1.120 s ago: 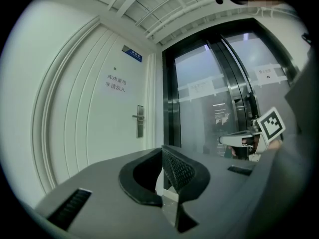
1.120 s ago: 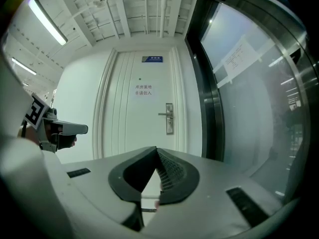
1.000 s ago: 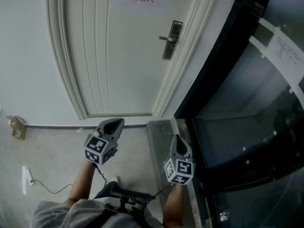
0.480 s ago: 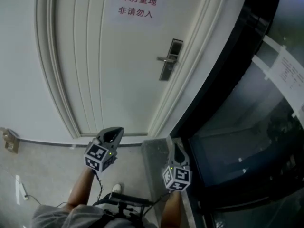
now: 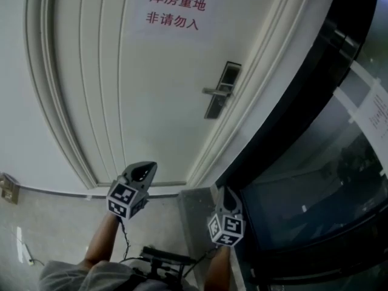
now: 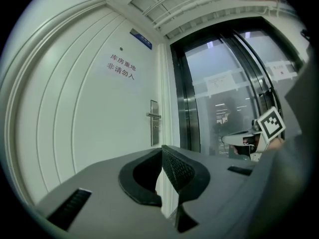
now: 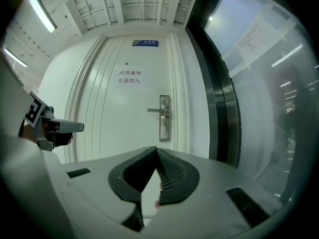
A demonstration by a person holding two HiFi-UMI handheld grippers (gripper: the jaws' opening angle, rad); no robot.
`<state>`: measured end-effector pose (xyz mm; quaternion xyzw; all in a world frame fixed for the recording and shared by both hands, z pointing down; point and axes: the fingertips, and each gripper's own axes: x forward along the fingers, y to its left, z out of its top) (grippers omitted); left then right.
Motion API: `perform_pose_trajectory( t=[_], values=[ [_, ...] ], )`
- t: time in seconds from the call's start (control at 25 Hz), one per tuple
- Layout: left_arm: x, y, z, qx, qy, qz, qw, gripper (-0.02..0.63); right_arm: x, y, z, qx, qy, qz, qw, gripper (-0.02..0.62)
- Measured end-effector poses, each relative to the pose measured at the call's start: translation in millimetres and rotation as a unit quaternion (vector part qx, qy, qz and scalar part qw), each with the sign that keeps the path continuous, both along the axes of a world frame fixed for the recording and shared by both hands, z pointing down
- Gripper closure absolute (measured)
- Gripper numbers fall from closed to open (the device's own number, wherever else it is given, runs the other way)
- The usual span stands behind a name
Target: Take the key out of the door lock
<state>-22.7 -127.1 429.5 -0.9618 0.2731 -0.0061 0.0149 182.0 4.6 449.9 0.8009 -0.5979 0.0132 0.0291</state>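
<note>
A white panelled door point(image 5: 145, 83) fills the head view, with a metal lock plate and lever handle point(image 5: 221, 90) at its right side. The keyhole point(image 7: 164, 124) lies below the handle; I cannot make out a key at this distance. Both grippers are held level, pointing at the door and well short of it. My left gripper point(image 5: 145, 166) is shut and empty; its tips point(image 6: 162, 151) meet. My right gripper point(image 5: 226, 193) sits lower right, shut with nothing in it point(image 7: 156, 151), aimed roughly at the lock plate point(image 7: 165, 111).
A notice with red characters point(image 5: 176, 10) hangs on the door. A dark-framed glass wall point(image 5: 315, 162) runs along the right, with a paper sheet point(image 5: 379, 111) on it. A grey stone strip point(image 5: 194, 208) lies at its foot. A wall fitting point(image 5: 7, 188) sits low left.
Both grippers and the person have moved toward the door. The door, sign and lock plate look larger and nearer; the floor at the bottom has shrunk.
</note>
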Motion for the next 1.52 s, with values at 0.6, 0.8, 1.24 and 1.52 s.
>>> perform_pose_trajectory(
  t=[0.6, 0.8, 1.24, 1.52],
  values=[
    [58.7, -97.8, -6.2, 0.0, 0.002, 0.01, 0.9999, 0.598, 52.0, -92.4, -12.1, 0.003, 0.011, 0.009, 1.0, 0.584],
    [83.3, -124.8, -6.6, -0.001, 0.003, 0.001, 1.0, 0.6, 84.4, -122.3, -16.8, 0.006, 0.016, 0.007, 1.0, 0.584],
    [127.1, -182.3, -16.3, -0.004, 0.013, -0.042, 0.999, 0.6, 138.2, -195.2, -28.3, 0.0, 0.031, -0.034, 0.999, 0.584],
    [129.5, -203.6, -18.3, -0.005, 0.01, -0.073, 0.9973, 0.6, 149.1, -232.5, -40.0, -0.001, 0.054, -0.069, 0.996, 0.584]
  ],
)
